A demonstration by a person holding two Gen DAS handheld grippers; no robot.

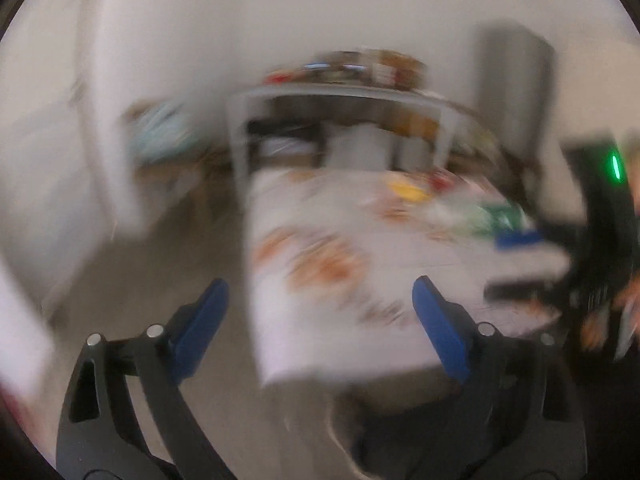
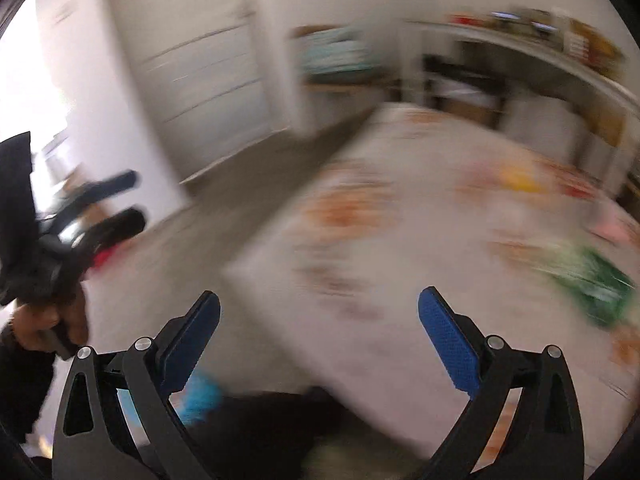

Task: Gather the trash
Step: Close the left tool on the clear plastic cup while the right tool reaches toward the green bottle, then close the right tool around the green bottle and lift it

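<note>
Both views are blurred by motion. A table under a white cloth with orange prints [image 1: 320, 264] [image 2: 400, 240] holds scattered trash: a yellow item [image 1: 408, 190] [image 2: 520, 180], a green wrapper [image 1: 496, 216] [image 2: 592, 280], a red item [image 2: 576, 190] and a pink one [image 2: 612, 228]. My left gripper [image 1: 320, 316] is open and empty, above the table's near edge. My right gripper [image 2: 320, 332] is open and empty, above the near corner. The left gripper also shows in the right wrist view [image 2: 116, 204], the right gripper in the left wrist view [image 1: 596, 216].
A white shelf desk [image 1: 340, 96] [image 2: 540, 52] with clutter on top stands behind the table. A grey cabinet [image 1: 516, 84] is at the back right. A white door [image 2: 208, 80] and bare grey floor [image 1: 168, 272] lie to the left. A blue object [image 2: 200, 396] lies low near my right gripper.
</note>
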